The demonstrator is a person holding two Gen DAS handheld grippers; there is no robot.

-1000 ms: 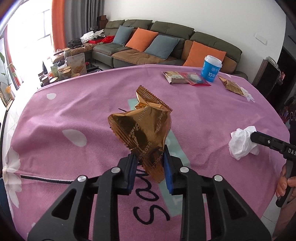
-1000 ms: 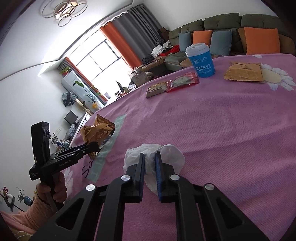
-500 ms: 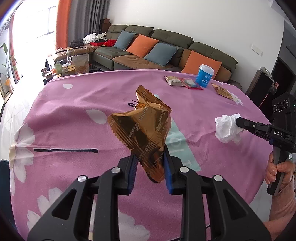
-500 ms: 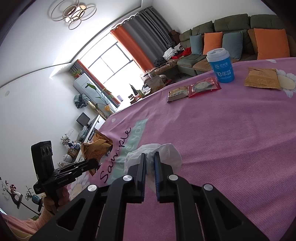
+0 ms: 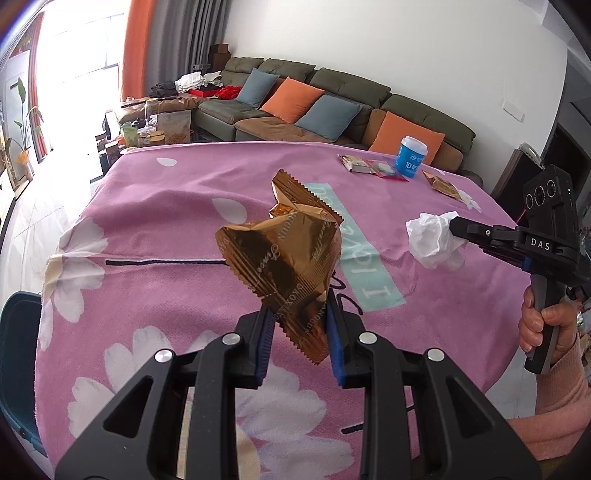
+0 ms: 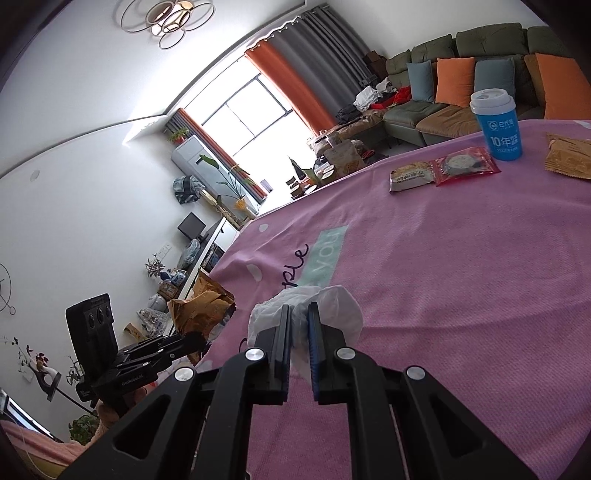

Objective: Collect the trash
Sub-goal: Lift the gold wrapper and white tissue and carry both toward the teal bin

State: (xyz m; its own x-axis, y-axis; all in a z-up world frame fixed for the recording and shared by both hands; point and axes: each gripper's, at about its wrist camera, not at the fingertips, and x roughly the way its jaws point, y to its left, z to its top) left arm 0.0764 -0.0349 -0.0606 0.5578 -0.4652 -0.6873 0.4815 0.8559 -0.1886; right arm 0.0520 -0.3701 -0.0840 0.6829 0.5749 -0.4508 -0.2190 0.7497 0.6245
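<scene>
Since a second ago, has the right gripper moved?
Yes. The right gripper, holding the tissue, has pulled back and up from the blue cup.

Pink flowered tablecloth point(image 5: 177, 192), green sofa point(image 5: 343, 92) with orange cushions point(image 5: 291, 99), orange curtain point(image 6: 291, 88), ceiling lamp point(image 6: 168, 18).

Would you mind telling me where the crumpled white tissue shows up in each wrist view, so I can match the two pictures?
Left wrist view: white tissue at right of centre, pinched at the right gripper tip.
Right wrist view: white tissue low centre, between the right gripper fingers.
Shared landmark: blue cup at the table's far side.
</scene>
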